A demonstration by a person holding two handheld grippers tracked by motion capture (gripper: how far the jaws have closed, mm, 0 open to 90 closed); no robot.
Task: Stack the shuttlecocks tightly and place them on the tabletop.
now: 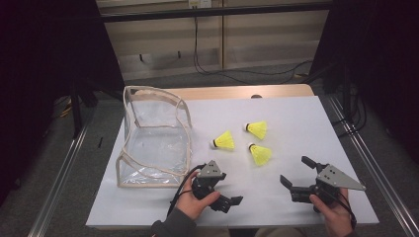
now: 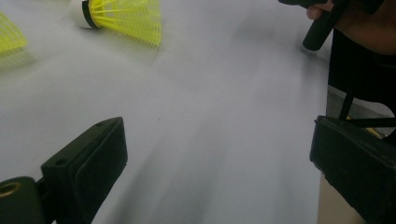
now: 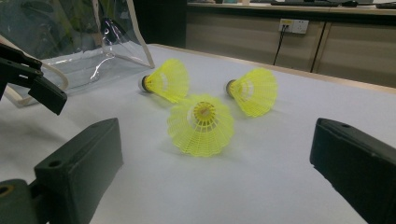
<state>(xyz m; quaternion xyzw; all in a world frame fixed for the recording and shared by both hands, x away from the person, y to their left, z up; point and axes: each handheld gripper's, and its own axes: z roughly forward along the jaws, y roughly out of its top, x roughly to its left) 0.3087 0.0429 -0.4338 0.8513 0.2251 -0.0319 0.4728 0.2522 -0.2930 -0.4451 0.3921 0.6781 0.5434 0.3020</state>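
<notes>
- Nearest the camera, at the table's near edge: the left gripper (image 1: 231, 202), held in the person's left hand (image 1: 193, 203), jaws spread with nothing between them; the left gripper view shows bare white surface between its two black jaws.
- Near right: the right gripper (image 1: 295, 174), held in the person's right hand (image 1: 332, 211), jaws spread wide and empty, pointing left and toward the shuttlecocks.
- Centre: three yellow shuttlecocks lying on the white table top (image 1: 296, 128), all apart from both grippers.
- Nearest shuttlecock (image 1: 260, 154), just beyond the right gripper; in the right gripper view its skirt faces the camera (image 3: 201, 125).
- Left shuttlecock (image 1: 224, 141), lying on its side, cork end toward the pouch.
- Far shuttlecock (image 1: 257, 129), also on its side, cork end to the left.
- Far left: a clear plastic pouch (image 1: 154, 138) with beige trim, standing open on the table, well left of the shuttlecocks.
</notes>
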